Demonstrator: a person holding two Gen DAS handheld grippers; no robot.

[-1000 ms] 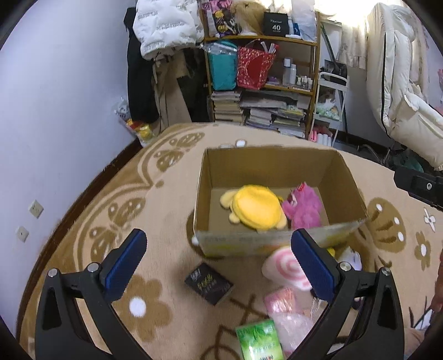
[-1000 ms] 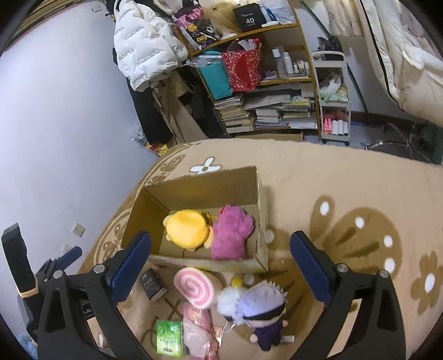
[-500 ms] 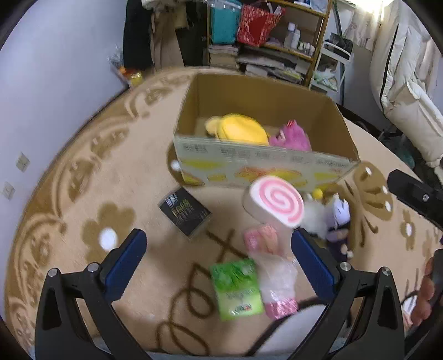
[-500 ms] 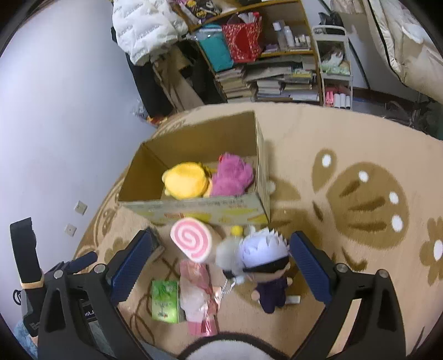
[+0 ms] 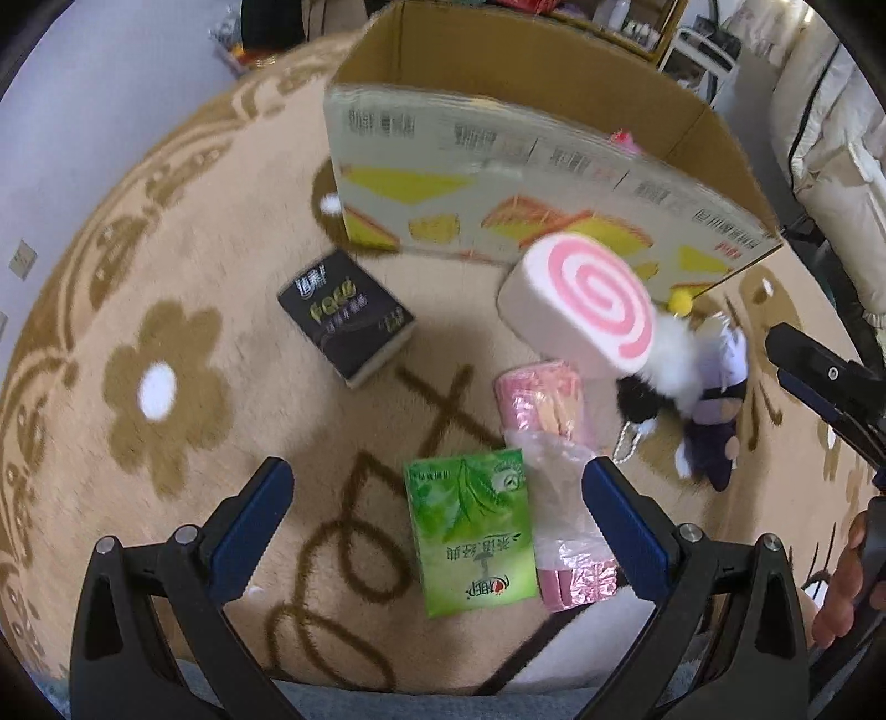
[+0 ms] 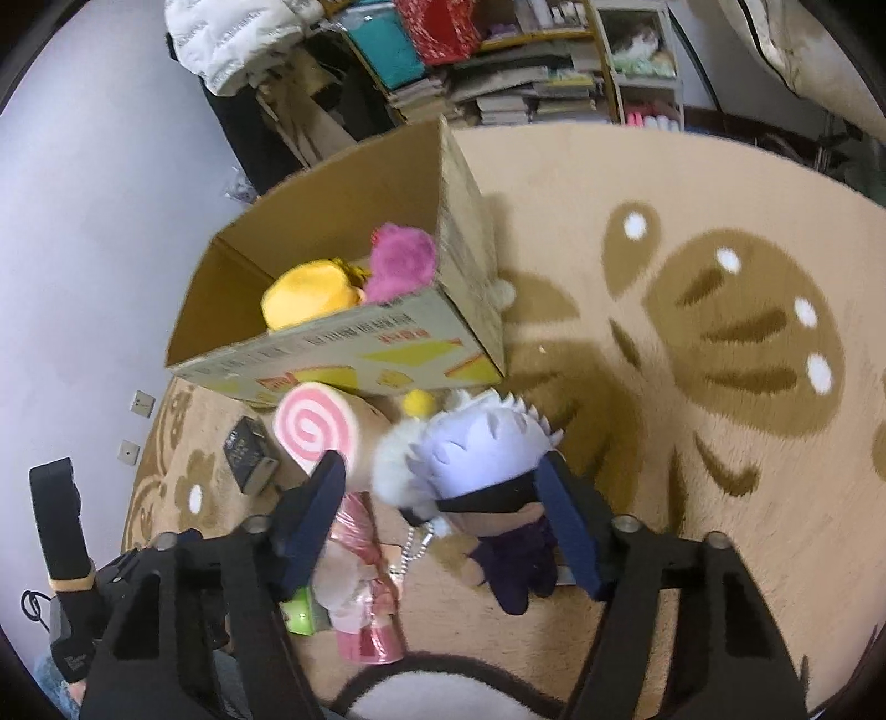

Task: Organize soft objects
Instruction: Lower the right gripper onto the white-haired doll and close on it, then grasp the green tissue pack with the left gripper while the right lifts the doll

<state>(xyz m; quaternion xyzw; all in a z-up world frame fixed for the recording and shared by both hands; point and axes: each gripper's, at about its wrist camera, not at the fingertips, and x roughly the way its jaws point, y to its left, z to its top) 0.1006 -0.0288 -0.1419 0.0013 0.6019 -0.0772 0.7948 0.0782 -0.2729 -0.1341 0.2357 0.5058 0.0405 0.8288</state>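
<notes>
A cardboard box (image 5: 531, 183) (image 6: 354, 354) stands on the rug and holds a yellow plush (image 6: 310, 293) and a magenta plush (image 6: 401, 263). In front of it lie a pink swirl cushion (image 5: 587, 299) (image 6: 321, 437), a white-haired doll (image 6: 487, 471) (image 5: 709, 399), a pink wrapped bundle (image 5: 548, 410) (image 6: 360, 581) and a green tissue pack (image 5: 470, 531). My left gripper (image 5: 437, 515) is open, its jaws on either side of the green pack and bundle. My right gripper (image 6: 443, 515) is open, its jaws on either side of the doll, close to it.
A black tissue box (image 5: 349, 321) (image 6: 249, 454) lies on the beige flower rug (image 6: 720, 332) left of the cushion. Shelves with books and bags (image 6: 498, 83) and hanging coats (image 6: 238, 39) stand behind the box. The right gripper (image 5: 825, 387) shows at the left view's right edge.
Both grippers have dropped lower and closer to the items in front of the box. The right gripper's jaws now flank the doll; the left's flank the green pack.
</notes>
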